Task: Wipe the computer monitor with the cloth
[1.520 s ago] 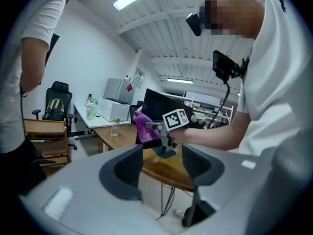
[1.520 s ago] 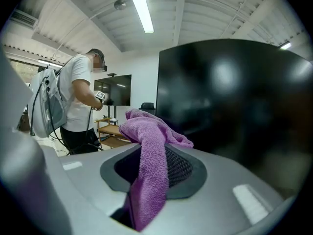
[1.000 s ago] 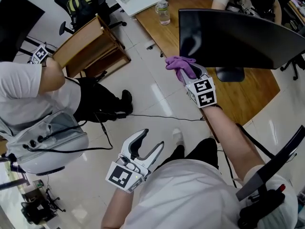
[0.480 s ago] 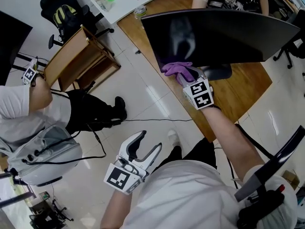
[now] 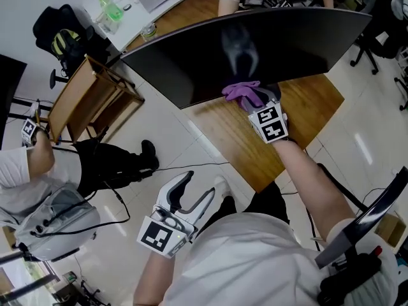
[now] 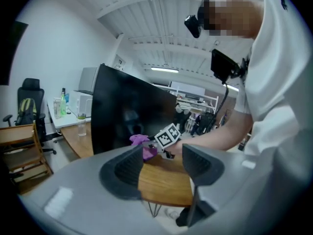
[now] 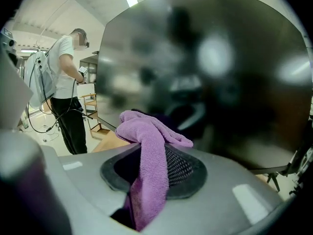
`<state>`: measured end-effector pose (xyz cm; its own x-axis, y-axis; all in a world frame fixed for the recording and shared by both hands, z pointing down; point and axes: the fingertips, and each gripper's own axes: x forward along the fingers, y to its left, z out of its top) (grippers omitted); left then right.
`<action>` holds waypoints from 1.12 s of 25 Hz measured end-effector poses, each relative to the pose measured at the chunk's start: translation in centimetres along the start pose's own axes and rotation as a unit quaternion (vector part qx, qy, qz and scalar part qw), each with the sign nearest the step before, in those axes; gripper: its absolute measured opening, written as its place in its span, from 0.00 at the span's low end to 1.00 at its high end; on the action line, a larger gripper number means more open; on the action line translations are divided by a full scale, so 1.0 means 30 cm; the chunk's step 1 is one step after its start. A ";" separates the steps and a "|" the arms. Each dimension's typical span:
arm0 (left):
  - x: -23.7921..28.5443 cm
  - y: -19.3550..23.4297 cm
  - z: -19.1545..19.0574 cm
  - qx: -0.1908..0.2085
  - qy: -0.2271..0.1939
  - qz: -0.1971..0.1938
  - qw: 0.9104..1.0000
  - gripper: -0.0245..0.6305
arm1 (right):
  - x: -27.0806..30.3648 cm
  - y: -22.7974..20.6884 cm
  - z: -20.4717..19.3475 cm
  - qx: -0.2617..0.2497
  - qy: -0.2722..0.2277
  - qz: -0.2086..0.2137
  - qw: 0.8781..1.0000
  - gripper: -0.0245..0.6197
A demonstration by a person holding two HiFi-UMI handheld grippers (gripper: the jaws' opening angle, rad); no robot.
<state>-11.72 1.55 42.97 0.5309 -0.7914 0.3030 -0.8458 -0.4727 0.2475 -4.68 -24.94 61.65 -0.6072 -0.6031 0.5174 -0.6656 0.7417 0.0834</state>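
We hold the purple cloth (image 5: 240, 92) clamped in our right gripper (image 5: 254, 101) at the lower edge of the dark monitor (image 5: 185, 62), above the wooden desk (image 5: 237, 142). The cloth drapes over the jaw tips, and we cannot tell whether it touches the screen. Our left gripper (image 5: 193, 195) hangs low, jaws apart and empty.

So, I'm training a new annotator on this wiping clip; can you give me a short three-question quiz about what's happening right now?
1. True or false: the left gripper is shut on the cloth.
2. Multiple choice: the cloth is A) at the lower edge of the monitor, B) on the floor, C) on a chair.
3. Fill in: the cloth's colour is ____.
Key: 1 false, the right gripper pinches it; 2 A; 3 purple.
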 end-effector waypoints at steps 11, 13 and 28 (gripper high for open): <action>0.238 -0.161 0.043 0.010 0.012 -0.018 1.000 0.45 | -0.123 -0.325 -0.108 0.023 0.005 -0.030 0.999 0.23; 0.283 -0.196 0.054 0.013 0.012 -0.024 1.000 0.45 | -0.147 -0.391 -0.138 0.024 0.008 -0.037 0.999 0.23; 0.553 -0.370 0.106 0.025 0.021 -0.052 0.998 0.45 | -0.326 -0.874 -0.325 0.059 0.032 -0.106 0.992 0.23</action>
<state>6.33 -7.57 42.33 0.6173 -0.7203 0.3163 -0.7866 -0.5713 0.2343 22.95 -35.62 62.72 -0.4215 -0.7188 0.5529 -0.8235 0.5587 0.0985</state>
